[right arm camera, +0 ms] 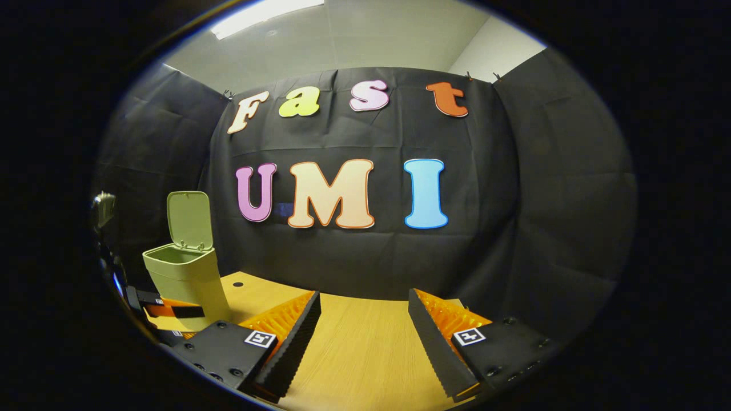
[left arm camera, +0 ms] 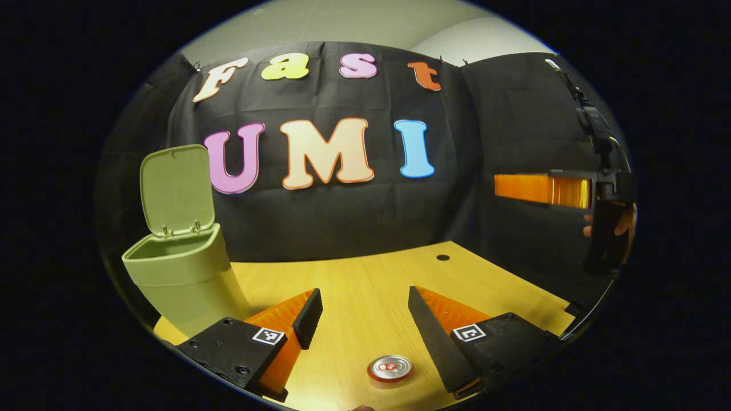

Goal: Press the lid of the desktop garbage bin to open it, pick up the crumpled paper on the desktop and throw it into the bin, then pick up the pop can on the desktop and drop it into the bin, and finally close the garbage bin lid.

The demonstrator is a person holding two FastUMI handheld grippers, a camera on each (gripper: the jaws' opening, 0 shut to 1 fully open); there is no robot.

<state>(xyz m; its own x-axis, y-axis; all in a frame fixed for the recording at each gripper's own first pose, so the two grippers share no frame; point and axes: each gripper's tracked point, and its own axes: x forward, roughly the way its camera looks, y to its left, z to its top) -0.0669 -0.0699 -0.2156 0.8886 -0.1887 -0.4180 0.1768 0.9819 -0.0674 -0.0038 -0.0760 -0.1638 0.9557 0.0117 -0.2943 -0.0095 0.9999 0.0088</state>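
The pale green plastic desktop garbage bin (left arm camera: 185,274) stands on the light wooden table (left arm camera: 365,285) with its flat hinged lid (left arm camera: 176,188) raised upright behind the mouth, so the bin is open. From both views the rim hides the inside; what lies in the bin cannot be told. In the right gripper view the same bin (right arm camera: 185,279) sits at the far left of the table (right arm camera: 360,342), lid (right arm camera: 189,220) likewise up.

The red and silver pop can (left arm camera: 390,368) stands upright on the table, seen from above, near the bottom of the left gripper view. It lies between the 2 fingers of the left gripper (left arm camera: 365,325), closer to the right-hand finger and touching neither. That gripper's fingers are spread wide apart and hold nothing.

The right gripper (right arm camera: 364,337) also has its 2 fingers wide apart, over bare tabletop, holding nothing. In the left gripper view it (left arm camera: 542,190) hovers at the right edge, well above the table, with part of a hand (left arm camera: 619,222) behind it.
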